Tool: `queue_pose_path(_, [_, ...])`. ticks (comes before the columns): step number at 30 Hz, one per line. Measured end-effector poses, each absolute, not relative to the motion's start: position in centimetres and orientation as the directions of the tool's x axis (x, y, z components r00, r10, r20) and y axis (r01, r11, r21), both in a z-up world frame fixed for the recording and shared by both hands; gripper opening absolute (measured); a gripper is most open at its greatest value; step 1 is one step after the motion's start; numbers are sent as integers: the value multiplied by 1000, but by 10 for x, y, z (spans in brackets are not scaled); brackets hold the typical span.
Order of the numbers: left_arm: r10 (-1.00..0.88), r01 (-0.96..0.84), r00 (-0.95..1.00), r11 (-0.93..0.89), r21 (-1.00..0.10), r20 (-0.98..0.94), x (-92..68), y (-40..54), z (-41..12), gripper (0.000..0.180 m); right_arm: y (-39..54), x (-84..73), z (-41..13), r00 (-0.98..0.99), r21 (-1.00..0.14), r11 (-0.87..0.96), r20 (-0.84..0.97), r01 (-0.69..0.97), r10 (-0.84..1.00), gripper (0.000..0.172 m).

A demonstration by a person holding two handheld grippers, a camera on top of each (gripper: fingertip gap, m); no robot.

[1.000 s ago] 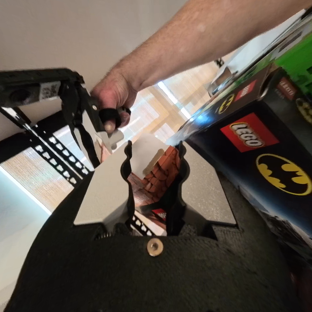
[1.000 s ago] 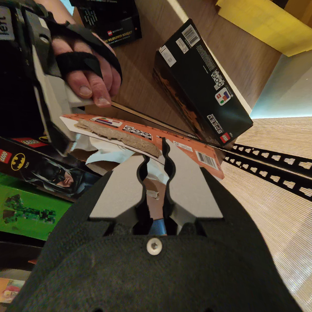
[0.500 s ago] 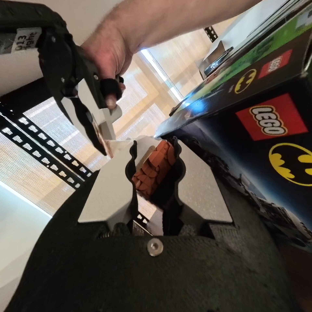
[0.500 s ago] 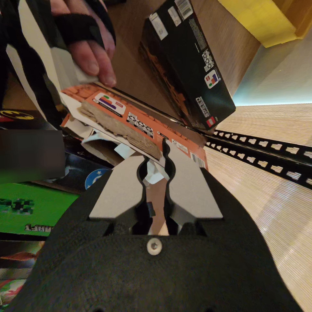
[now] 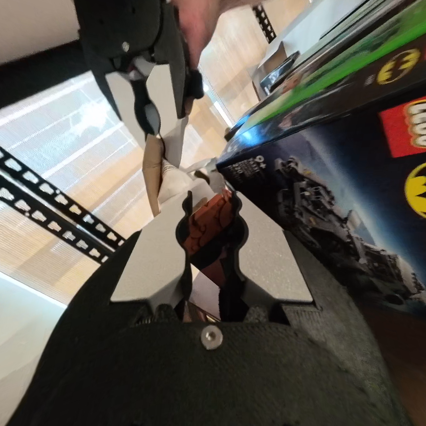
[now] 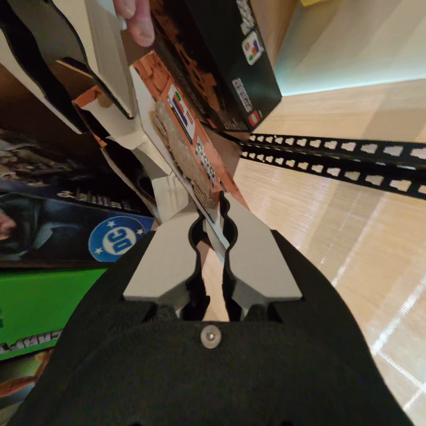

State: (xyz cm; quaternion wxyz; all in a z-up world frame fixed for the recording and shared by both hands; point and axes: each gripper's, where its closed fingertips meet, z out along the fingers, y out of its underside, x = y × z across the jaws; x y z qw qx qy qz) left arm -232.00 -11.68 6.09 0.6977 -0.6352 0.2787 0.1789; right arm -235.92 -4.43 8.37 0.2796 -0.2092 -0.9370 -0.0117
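Two hand-held grippers work on an opened orange box [image 6: 182, 108], which serves as the landmark here; the right gripper [image 6: 213, 221] has its fingers nearly together, pinching the torn, pale-lined end flap [image 6: 208, 202] at the near end of the orange box, with the flap's edge running down between the pads; the left gripper [image 5: 212, 221] has its fingers [image 5: 184, 232] set moderately apart around the body of the orange box [image 5: 207, 228], the brick-patterned cardboard filling most of the gap, though blur leaves it unclear whether both pads press on it; seen from the left wrist, the right gripper hangs above the orange box with a strip of brown cardboard [image 5: 152, 175] at its tips, and white paper [image 5: 175, 182] shows at the box mouth; a dark blue box [image 5: 322, 207] stands just beside the orange box, with a green box [image 5: 345, 62] stacked on it; a black box [image 6: 230, 69] leans behind it, over a black perforated rail [image 6: 334, 159]; a person's fingertip [image 6: 140, 25] shows above. Judged from this, the already ragged flap could tear away if pulled hard; the box could also twist out of a loose left hold, or its paper contents spill from the open end.
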Motion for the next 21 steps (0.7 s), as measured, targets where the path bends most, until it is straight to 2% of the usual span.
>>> queue_pose_path(3, [-82, -586, 804, 58, -808, -589, -2353, -109, 58, 30, -36, -2375, 81, -687, -146, 865, 550, 480, 474, 8])
queue_pose_path(6, [-110, -551, 827, 41, -834, -552, -2359, -107, 57, 27, -35, -2375, 76, -691, -127, 867, 552, 483, 466, 11])
queue_pose_path(9, [-125, -473, 871, 47, -880, -475, -2364, -104, 57, 26, -37, -2368, 65, -729, -97, 881, 524, 463, 441, 21])
queue_pose_path(13, [-101, -478, 873, 9, -878, -477, -2361, -101, 56, 26, -34, -2365, 66, -716, -56, 897, 582, 439, 386, 18])
queue_pose_path(17, [8, -522, 853, 3, -853, -522, -2364, -105, 58, 30, -29, -2364, 72, -684, -97, 886, 600, 453, 415, 13])
queue_pose_path(21, [106, -474, 880, 139, -870, -463, -2363, -129, 79, 60, -28, -2366, 73, -677, -105, 892, 614, 440, 406, 11])
